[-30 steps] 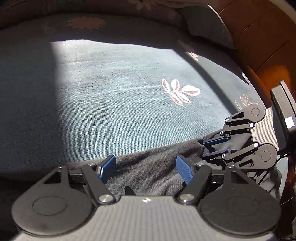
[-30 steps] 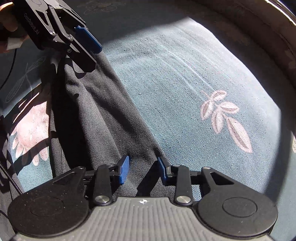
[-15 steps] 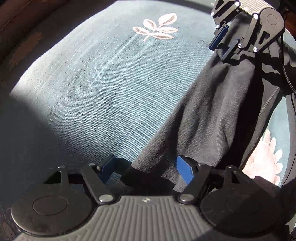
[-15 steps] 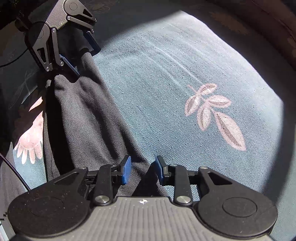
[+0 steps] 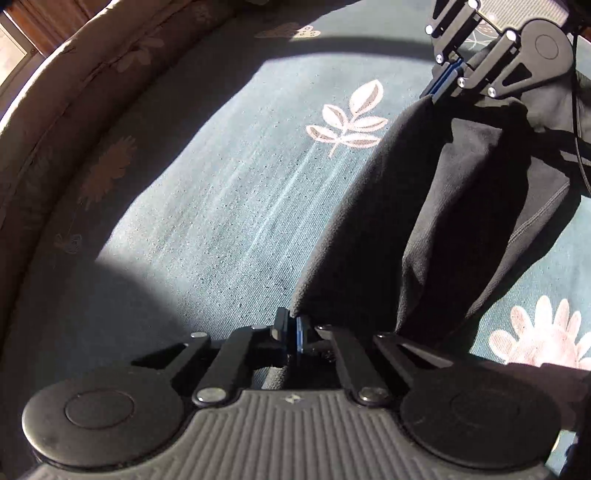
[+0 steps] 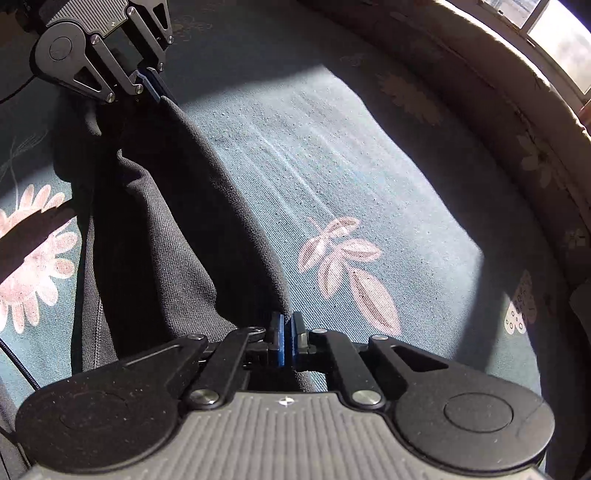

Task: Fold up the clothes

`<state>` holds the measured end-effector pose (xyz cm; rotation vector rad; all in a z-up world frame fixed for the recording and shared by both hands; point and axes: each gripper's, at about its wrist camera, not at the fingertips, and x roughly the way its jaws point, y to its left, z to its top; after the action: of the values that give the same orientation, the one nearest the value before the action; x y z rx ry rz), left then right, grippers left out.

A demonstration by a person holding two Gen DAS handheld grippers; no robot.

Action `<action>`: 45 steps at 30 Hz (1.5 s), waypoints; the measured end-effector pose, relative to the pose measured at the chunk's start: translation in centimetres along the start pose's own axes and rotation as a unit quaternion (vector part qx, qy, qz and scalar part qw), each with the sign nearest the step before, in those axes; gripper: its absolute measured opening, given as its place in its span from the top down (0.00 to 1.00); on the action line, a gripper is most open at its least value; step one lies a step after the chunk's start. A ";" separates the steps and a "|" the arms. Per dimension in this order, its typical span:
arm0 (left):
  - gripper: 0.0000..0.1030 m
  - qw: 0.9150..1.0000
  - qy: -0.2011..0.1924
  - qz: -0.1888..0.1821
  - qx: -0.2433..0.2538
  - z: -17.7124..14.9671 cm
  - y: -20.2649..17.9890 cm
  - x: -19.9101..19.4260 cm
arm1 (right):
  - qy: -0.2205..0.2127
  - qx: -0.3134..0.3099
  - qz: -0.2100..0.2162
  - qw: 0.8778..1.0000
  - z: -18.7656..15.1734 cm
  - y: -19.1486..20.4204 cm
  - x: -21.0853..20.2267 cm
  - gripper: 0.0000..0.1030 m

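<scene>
A black garment (image 5: 399, 229) hangs stretched between my two grippers above a teal bedspread. My left gripper (image 5: 291, 328) is shut on one corner of its edge, the blue pads pressed together on the cloth. Across from it, my right gripper (image 5: 443, 79) pinches the opposite corner at the upper right. In the right wrist view the same black garment (image 6: 177, 221) runs from my right gripper (image 6: 286, 332), shut on the cloth, up to the left gripper (image 6: 153, 83) at the top left. The garment sags in folds below the taut edge.
The teal bedspread (image 5: 229, 206) has pink leaf and flower prints and a sunlit patch. A brown flowered border (image 5: 74, 129) curves around the bed. A window (image 6: 554, 26) shows at the upper right. A black cable (image 5: 576, 122) hangs by the right gripper.
Both grippers have closed on the garment's edge, having been open around it. They have lifted the cloth so its edge is taut between them.
</scene>
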<state>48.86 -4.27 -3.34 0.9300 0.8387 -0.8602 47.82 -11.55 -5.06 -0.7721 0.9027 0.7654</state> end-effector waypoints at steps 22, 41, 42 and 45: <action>0.55 0.946 -0.011 0.032 -0.322 -8.9 4.9 -2.6 | -0.038 0.114 0.095 0.988 0.8 5.2 0.5 0.63; 0.50 0.845 0.005 0.090 -0.527 -20.2 8.8 0.8 | -0.056 0.143 0.134 0.979 3.5 6.9 1.1 0.37; 0.69 0.849 0.002 0.077 -0.523 -19.9 8.8 0.7 | -0.055 0.144 0.138 0.978 3.6 7.2 1.2 0.36; 0.94 0.858 -0.006 0.060 -0.510 -19.0 9.1 0.2 | -0.055 0.144 0.149 0.977 4.1 8.3 1.4 0.32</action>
<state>52.76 15.98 -7.43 0.0251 1.0385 -0.2094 43.06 -3.64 -6.71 -0.3382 1.0141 0.9061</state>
